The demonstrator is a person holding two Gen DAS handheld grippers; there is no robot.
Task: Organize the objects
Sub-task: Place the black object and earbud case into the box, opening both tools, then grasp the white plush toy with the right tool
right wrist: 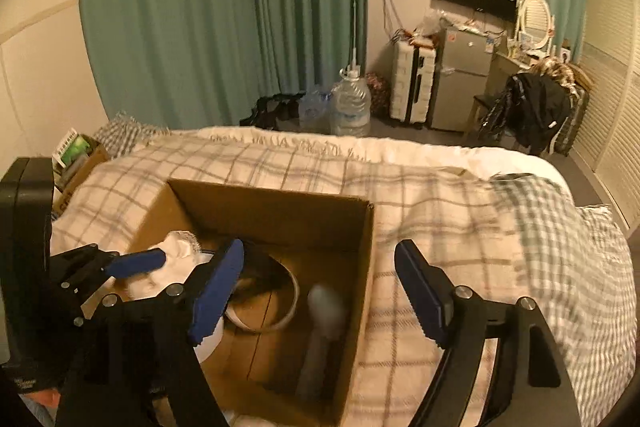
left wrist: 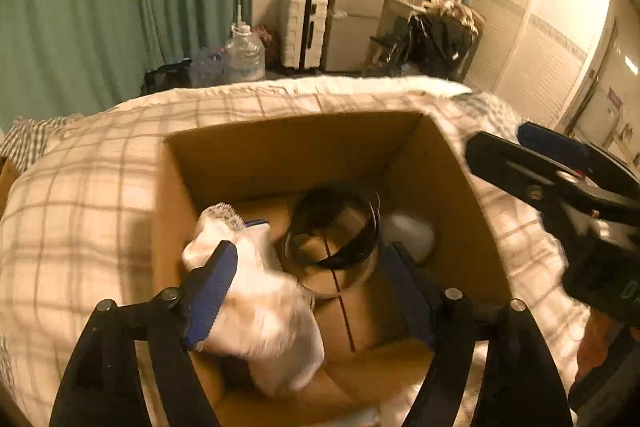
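Note:
An open cardboard box sits on the bed. Inside lie a white cloth, a round clear container with a black rim, a white object and a grey handled object, blurred. My left gripper is open over the box, and the cloth lies against its left finger. My right gripper is open above the box's right side. Each gripper shows in the other's view, the right one at the right edge and the left one at the left.
The box rests on a plaid blanket covering the bed. A small box of items stands beside the bed at left. Beyond the bed are water bottles, a suitcase, a small fridge, a chair with clothes and green curtains.

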